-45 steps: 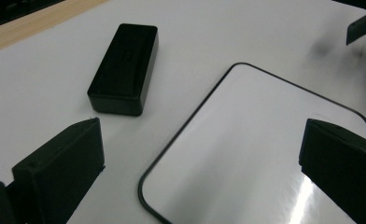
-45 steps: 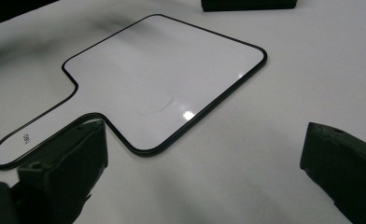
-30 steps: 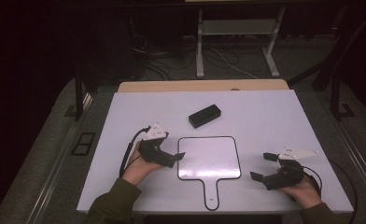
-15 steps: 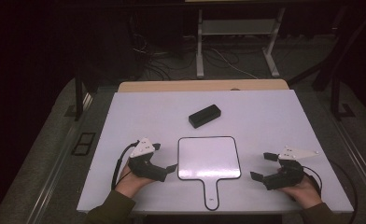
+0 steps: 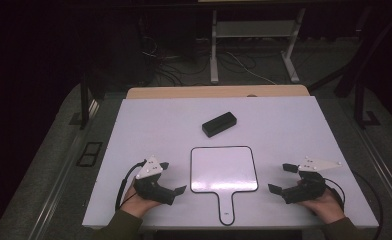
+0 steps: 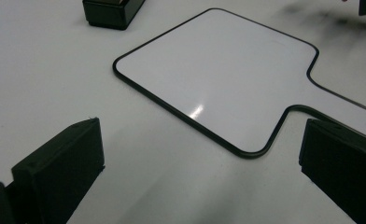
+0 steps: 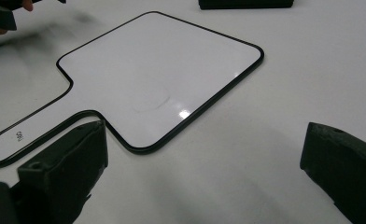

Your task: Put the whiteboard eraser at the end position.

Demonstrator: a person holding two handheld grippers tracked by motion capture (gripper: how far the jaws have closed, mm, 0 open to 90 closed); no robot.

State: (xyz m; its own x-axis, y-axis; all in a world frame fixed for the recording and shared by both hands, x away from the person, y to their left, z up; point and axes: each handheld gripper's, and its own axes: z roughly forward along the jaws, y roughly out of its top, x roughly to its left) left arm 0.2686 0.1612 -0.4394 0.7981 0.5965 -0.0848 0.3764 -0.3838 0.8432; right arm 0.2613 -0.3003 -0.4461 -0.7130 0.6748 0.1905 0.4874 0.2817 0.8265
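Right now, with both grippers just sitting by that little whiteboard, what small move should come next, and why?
Probably ease the left gripper forward toward the whiteboard. Its fingers are open and empty, and the board's edge lies just ahead, untouched.

Nothing here can be read for sure. The whiteboard (image 6: 218,79) has a tiny printed mark on its handle, near the end, but it is too small to make out.

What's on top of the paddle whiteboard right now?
Nothing rests on the paddle whiteboard: its face is bare apart from glare and a faint smudge. Both grippers sit beside it, jaws open. The table surface beneath it is covered.
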